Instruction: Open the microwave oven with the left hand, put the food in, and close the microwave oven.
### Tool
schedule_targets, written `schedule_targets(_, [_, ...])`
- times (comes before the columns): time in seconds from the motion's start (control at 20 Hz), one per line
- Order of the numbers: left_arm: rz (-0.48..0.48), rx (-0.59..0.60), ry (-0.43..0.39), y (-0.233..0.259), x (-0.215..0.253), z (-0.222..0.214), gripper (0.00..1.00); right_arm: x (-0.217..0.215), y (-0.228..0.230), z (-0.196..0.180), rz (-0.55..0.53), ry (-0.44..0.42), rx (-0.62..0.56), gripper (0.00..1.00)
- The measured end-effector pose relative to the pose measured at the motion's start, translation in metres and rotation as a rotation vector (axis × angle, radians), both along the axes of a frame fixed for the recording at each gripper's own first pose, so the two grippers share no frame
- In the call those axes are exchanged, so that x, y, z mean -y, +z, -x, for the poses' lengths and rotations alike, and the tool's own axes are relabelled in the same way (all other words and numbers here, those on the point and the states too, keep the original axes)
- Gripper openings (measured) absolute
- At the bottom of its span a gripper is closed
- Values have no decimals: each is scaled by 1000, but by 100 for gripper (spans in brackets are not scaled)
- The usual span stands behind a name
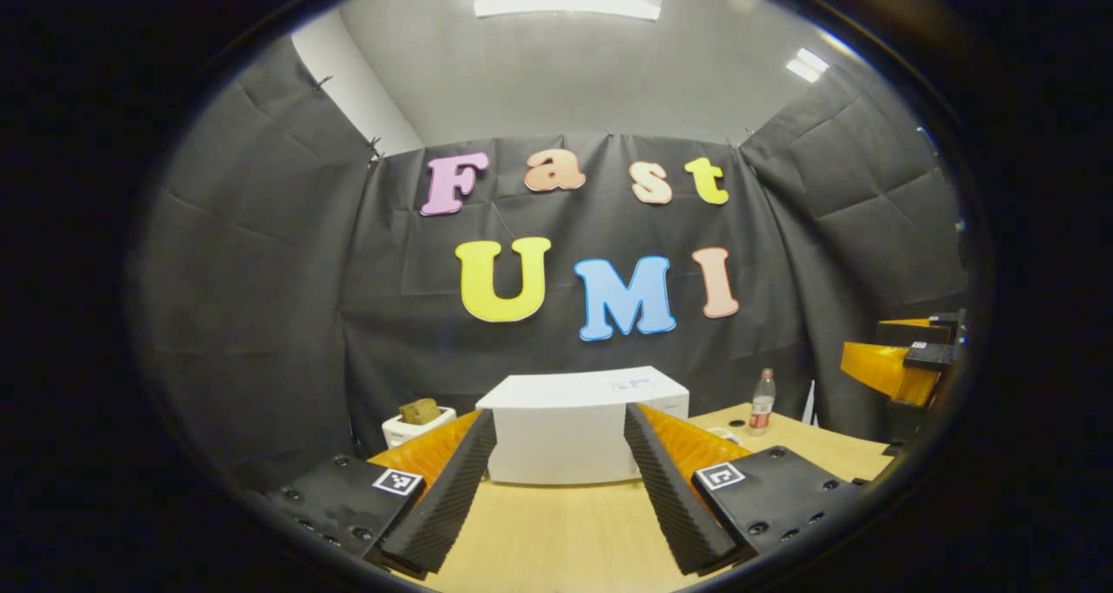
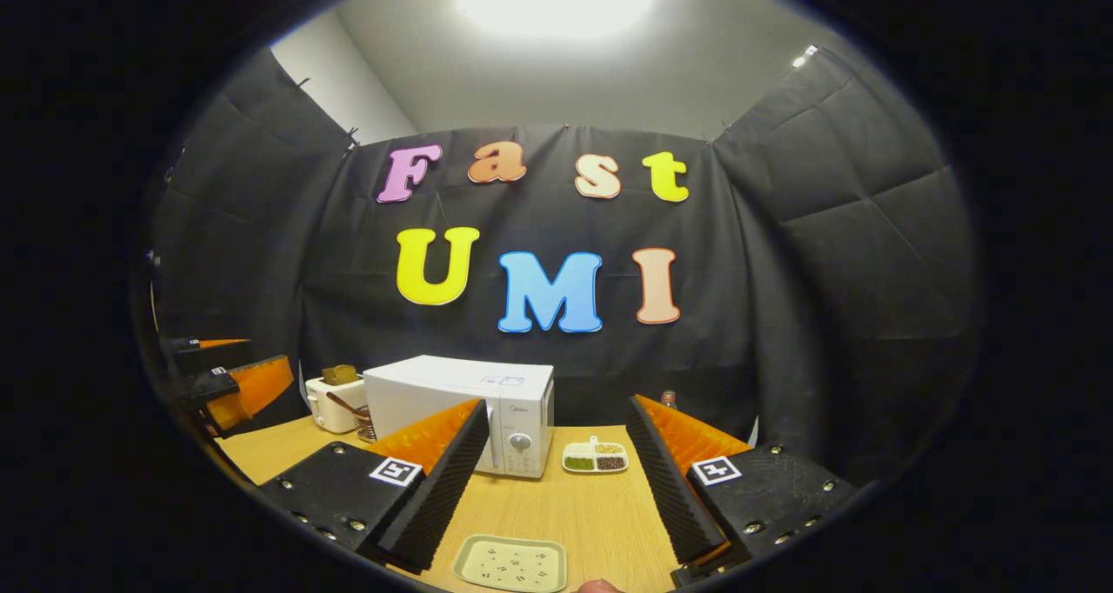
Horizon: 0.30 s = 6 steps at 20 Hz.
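Left gripper (image 1: 561,480) spread wide, empty, hovering above wooden surface (image 1: 565,532) and aimed at microwave oven (image 1: 574,432), which sits at the far end with door closed. Right gripper (image 2: 556,480) likewise released, nothing between its fingers, held above the surface (image 2: 574,506). From right gripper view: microwave oven (image 2: 461,410) left of centre, white, control knob on its right front; divided dish of food (image 2: 595,457) just beside its right side, resting on the surface, holding green, yellow and dark portions. Pale speckled tray (image 2: 511,564) near the front edge, between the right gripper's fingers in view but below them, untouched. Toaster (image 2: 335,402) with bread slice left of the microwave; same toaster (image 1: 417,421) in left gripper view. Bottle (image 1: 763,402) standing right of the microwave near the back wall. Other gripper at right edge of left gripper view (image 1: 904,367), well apart from the oven.
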<state>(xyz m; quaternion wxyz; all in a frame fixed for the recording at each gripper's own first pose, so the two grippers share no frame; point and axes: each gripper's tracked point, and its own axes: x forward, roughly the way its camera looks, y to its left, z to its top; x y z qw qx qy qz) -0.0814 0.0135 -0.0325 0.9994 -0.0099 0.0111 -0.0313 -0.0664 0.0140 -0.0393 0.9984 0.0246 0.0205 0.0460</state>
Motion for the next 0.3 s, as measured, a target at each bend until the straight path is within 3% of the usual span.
schedule_targets(0.3, [21, 32, 21, 12, -10, 7, 96, -5, 11, 1, -16, 5, 21, 97])
